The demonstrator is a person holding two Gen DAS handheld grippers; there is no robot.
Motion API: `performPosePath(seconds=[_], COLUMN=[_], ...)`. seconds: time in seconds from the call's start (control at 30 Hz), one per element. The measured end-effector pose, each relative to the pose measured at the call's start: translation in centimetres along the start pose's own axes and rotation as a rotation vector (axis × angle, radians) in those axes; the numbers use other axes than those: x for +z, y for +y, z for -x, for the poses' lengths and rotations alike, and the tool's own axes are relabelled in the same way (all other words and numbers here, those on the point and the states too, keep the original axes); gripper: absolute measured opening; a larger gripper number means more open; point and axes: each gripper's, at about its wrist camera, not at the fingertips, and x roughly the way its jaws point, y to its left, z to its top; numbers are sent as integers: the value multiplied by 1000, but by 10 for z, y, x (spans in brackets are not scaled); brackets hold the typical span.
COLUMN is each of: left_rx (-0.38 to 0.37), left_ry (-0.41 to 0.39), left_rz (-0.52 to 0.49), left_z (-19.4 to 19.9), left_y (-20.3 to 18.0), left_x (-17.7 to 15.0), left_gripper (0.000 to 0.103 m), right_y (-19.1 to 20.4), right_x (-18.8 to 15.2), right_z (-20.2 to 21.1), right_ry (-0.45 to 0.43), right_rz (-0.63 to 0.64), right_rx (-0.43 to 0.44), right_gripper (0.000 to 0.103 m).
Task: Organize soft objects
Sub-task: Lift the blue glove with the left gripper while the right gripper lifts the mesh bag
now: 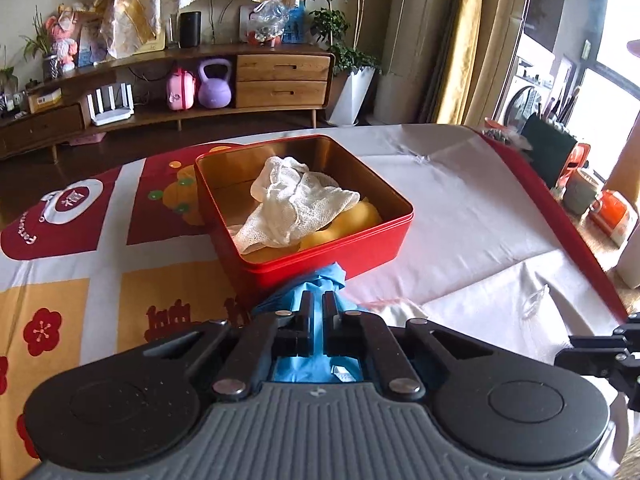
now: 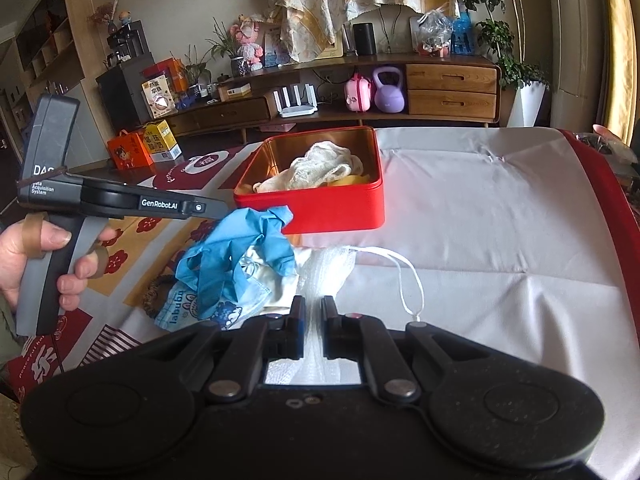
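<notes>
Left hand-held gripper (image 1: 316, 304), lower centre of frame: jaws nearly closed, pinching blue glove (image 1: 316, 280) just before red tin (image 1: 332, 256). Tin, mid-frame on the counter (image 1: 460, 216), holds white mesh cloth (image 1: 296, 200) over something yellow. Right hand-held gripper (image 2: 312, 308): jaws nearly closed on white gauze (image 2: 324, 272), beside a printed mask (image 2: 208, 308).

The left gripper (image 1: 316, 312) is squeezed tight on something blue. The right gripper (image 2: 313, 314) is squeezed tight on something white. A hand (image 2: 28, 256) holds the left handle.
</notes>
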Motion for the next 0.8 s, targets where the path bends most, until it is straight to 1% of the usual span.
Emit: performPosePath(seconds=[0.1, 0.17, 0.23, 0.27, 0.3, 0.33, 0.37, 0.43, 0.53, 0.6, 0.67, 0.7, 0.73, 0.77, 0.8], left_rx=[-26, -23, -13, -3, 6, 9, 4, 3, 37, 33, 40, 35, 30, 27, 25], left_ry=[4, 8, 33, 40, 53, 72, 84, 103, 150, 179, 197, 209, 217, 221, 218], left_rz=[16, 18, 8, 1, -5, -6, -5, -10, -30, -50, -60, -60, -58, -60, -70], left_z=[-1, -4, -12, -16, -20, -26, -30, -38, -53, -61, -65, -67, -68, -69, -69], left_y=[0, 1, 0, 0, 0, 1, 2, 3, 2, 0, -2, -2, -2, -3, -4], left_x=[0, 2, 5, 6, 7, 8, 9, 10, 9, 9, 7, 7, 6, 5, 4], left_gripper=[4, 7, 13, 24, 41, 66, 72, 72, 72, 72, 61, 45, 31, 29, 24], right_y=[2, 0, -2, -3, -5, -7, -8, -11, -16, -18, -19, -19, -20, -21, -21], right_x=[0, 0, 0, 0, -1, -1, -1, -2, -2, -2, -1, -1, -2, -2, -2], right_z=[1, -1, -3, -5, -7, -8, -9, -13, -17, -19, -20, -21, -21, -21, -21], right_ry=[-2, 1, 6, 9, 12, 16, 19, 24, 32, 33, 35, 36, 37, 37, 38], right_rz=[3, 1, -2, -2, -2, -3, -4, -4, -11, -13, -14, -13, -14, -15, -16], right_rx=[4, 5, 5, 6, 7, 8, 9, 9, 9, 8, 8, 8, 9, 9, 8], right_gripper=[7, 7, 7, 7, 7, 7, 7, 7, 7, 7, 7, 7, 7, 7, 7])
